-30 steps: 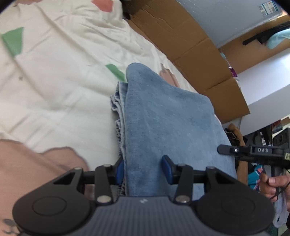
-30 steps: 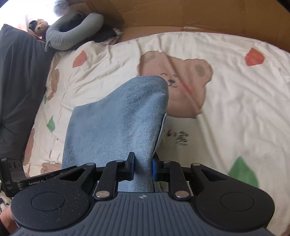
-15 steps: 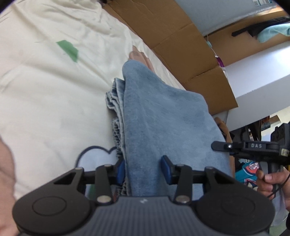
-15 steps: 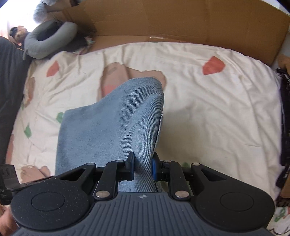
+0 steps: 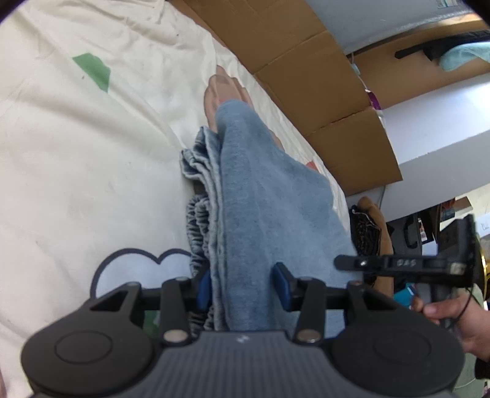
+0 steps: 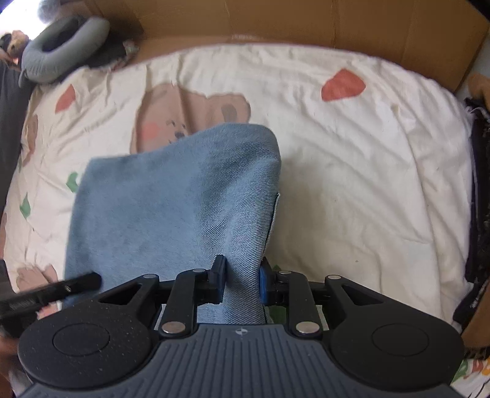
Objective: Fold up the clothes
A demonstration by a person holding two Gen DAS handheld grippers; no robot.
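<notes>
Left wrist view: The left gripper (image 5: 243,286) stands part open with the folded jeans (image 5: 269,196) between its blue pads (image 5: 281,286). Both pads lie against the fabric bundle, so the gripper holds the jeans at the near end. From the gripper, the jeans run straight ahead, away from the camera, over the sheet (image 5: 76,159). The gathered waistband layers (image 5: 199,196) hang just left of the jeans' smooth top fold. The far rounded end of the jeans reaches a bear print on the sheet. The right gripper (image 5: 407,263) shows at the right edge, just beside the jeans, held by a hand (image 5: 453,318).

Right wrist view: The right gripper (image 6: 240,283) has the jeans (image 6: 171,202) between its pads (image 6: 219,283). Its jaws are opening; a narrow pinch of denim fills the gap, touching both pads. From this gripper, the jeans spread ahead and to the left over the sheet (image 6: 367,171), covering the lower part of a bear print (image 6: 190,113). Cardboard (image 6: 306,21) borders the sheet on the far side of the jeans.
</notes>
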